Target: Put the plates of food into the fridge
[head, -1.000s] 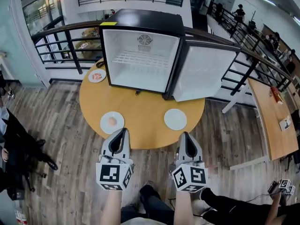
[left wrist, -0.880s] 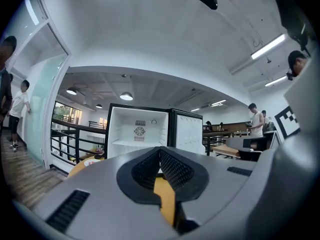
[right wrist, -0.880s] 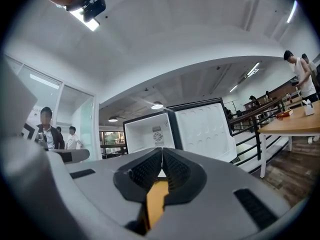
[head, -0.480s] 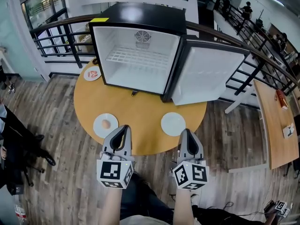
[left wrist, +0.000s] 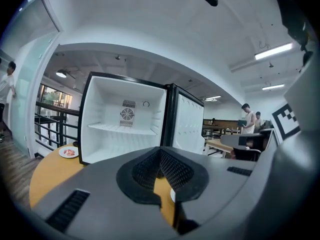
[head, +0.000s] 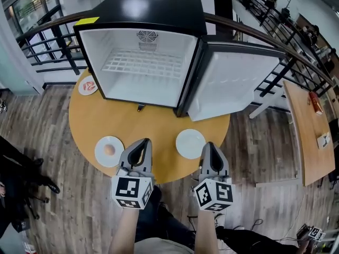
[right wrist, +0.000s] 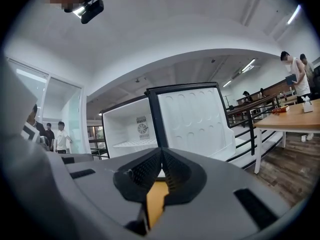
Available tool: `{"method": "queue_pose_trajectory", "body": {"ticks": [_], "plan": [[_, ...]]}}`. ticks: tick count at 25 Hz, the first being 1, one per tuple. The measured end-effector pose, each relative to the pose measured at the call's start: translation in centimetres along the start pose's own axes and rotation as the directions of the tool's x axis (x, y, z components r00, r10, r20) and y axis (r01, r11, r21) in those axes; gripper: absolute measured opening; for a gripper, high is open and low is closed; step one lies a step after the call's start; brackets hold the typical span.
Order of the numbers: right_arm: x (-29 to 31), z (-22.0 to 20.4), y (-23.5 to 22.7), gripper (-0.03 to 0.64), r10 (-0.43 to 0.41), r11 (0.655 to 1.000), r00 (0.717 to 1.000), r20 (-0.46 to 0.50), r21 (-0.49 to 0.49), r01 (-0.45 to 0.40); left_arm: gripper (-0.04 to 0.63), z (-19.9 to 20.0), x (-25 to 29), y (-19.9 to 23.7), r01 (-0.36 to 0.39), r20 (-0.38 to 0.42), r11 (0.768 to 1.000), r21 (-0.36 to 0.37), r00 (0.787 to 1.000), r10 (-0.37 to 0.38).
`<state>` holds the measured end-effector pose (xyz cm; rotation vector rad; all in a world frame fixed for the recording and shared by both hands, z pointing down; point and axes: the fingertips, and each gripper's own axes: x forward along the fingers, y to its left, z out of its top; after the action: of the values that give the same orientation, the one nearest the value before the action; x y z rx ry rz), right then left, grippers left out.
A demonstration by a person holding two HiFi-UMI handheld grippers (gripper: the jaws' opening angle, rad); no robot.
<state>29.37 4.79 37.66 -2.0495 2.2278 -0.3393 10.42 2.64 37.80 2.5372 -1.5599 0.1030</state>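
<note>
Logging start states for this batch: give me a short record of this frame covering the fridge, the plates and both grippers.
fridge: on table, door swung open to the right, shelf bare
far plate: left of fridge, red food
left plate: near edge, one pale orange item
right plate: near edge, looks plain white, food cannot be told
left gripper: shut, empty, right of left plate
right gripper: shut, empty, right of right plate
progress: no plate in fridge yet

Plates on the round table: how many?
3. Back-left plate beside the fridge, holding reddish food; front-left plate ahead of the left gripper; front-right plate ahead of the right gripper. More could hide behind the fridge.
</note>
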Motion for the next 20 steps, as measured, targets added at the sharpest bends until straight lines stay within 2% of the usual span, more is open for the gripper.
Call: {"method": "queue_pose_trajectory", "body": {"ticks": [6, 11, 20], "plan": [[4.0, -0.9, -0.7, 0.014, -0.038, 0.999, 0.999, -0.036, -0.004, 0.038, 0.008, -0.5, 4.4, 1.8, 0.031, -0.038, 0.999, -0.025, 0.999, -0.032], [5.9, -3.6, -2.0, 0.014, -0.091, 0.996, 0.992, -0.091, 0.018, 0.093, 0.008, -2.7, 6.8, 2.2, 0.070, -0.095, 0.997, -0.034, 0.993, -0.073], [5.5, -10.0, -6.7, 0.014, -0.175, 0.970, 0.958, -0.226, 0.126, 0.207, 0.008, -6.9, 9.6, 1.2, 0.137, -0.209, 0.989, -0.064, 0.967, -0.147]]}}
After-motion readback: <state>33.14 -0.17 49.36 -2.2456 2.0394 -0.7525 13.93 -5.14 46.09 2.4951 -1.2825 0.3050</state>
